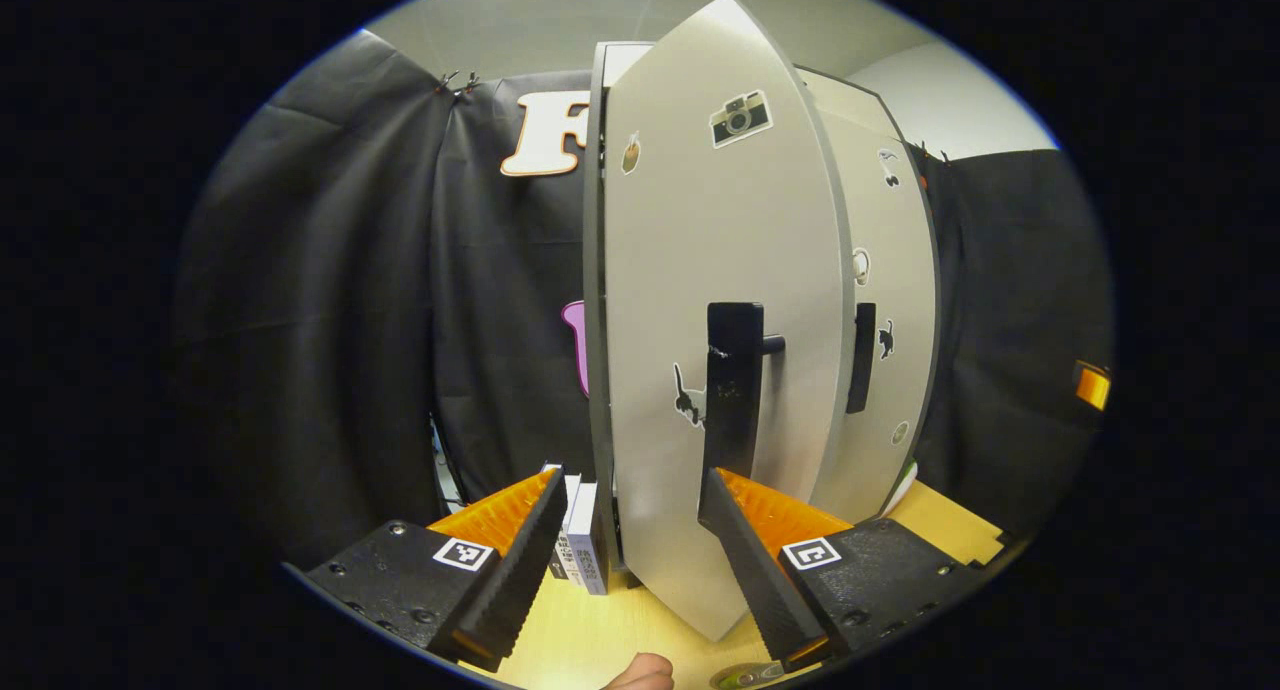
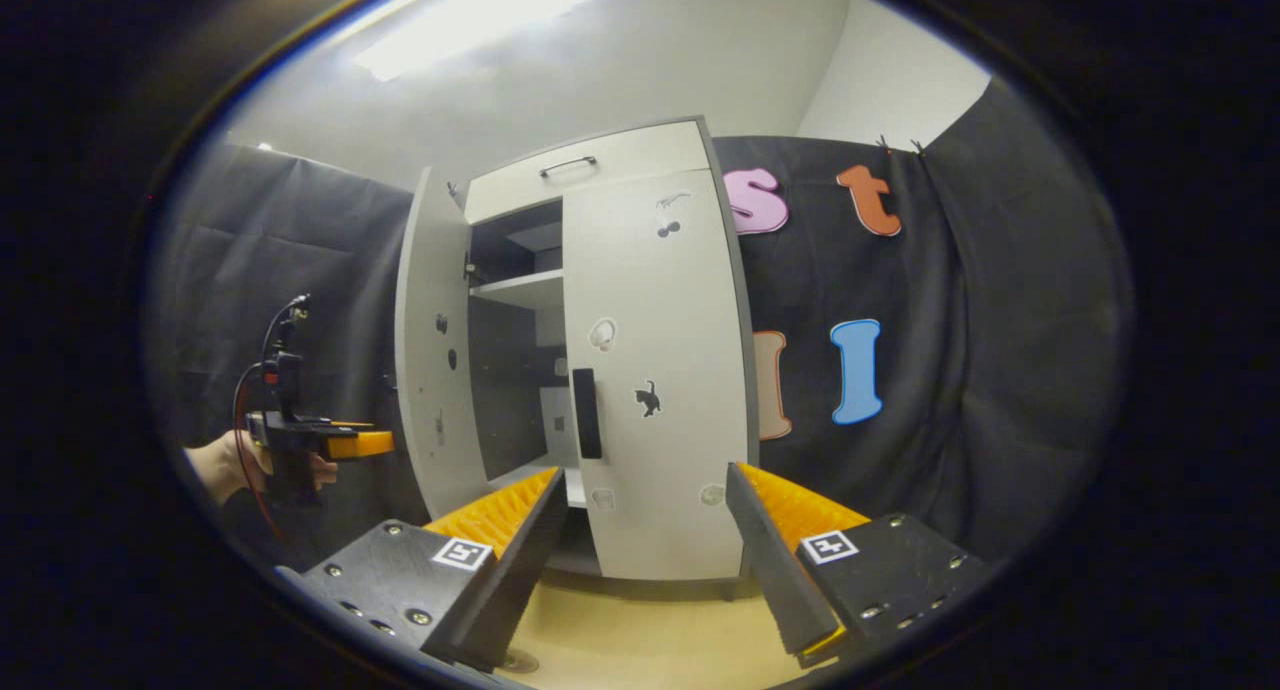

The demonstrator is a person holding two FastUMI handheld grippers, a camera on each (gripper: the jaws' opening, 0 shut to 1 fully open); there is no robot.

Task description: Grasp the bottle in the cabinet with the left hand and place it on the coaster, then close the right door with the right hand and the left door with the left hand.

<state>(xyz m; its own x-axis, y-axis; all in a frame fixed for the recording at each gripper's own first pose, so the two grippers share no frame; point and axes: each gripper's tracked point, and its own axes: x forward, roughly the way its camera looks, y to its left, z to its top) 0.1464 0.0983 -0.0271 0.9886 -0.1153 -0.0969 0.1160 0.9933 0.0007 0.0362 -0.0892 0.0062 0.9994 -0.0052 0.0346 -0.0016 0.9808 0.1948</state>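
Grey, matt laminate covers the tall two-door cabinet [image 2: 600,370], which stands on a pale wooden surface [image 2: 640,635] and serves as the landmark here.

The cabinet's right door [image 2: 655,370] lies flush with the carcass. It carries a flat black bar handle [image 2: 586,413] along its inner edge and small stickers, among them a black cat sticker [image 2: 648,398]. The left door [image 2: 432,360] stands swung outward, exposing a dark interior with a light horizontal shelf [image 2: 518,288]. Above both doors sits a drawer front with a thin curved metal pull [image 2: 568,166].

In the right gripper view, the right tongs [image 2: 640,530] are released, with the ribbed fingers [image 2: 500,515] spread wide and nothing between them, well in front of the cabinet. To the left of the cabinet, a hand [image 2: 235,465] holds the left tongs [image 2: 365,443], just outside the open door.

The left gripper view looks along the outer face of that left door [image 1: 720,300] from close range. The door surface is smooth, with a black block-shaped handle [image 1: 735,385], a camera sticker [image 1: 740,118] and a cat sticker [image 1: 688,400]. The left tongs [image 1: 632,530] are released, with the door's lower edge between the fingers but neither finger pressing on it. Small boxes [image 1: 585,540] stand at the cabinet's foot. The bottle cannot be identified with confidence in either view.
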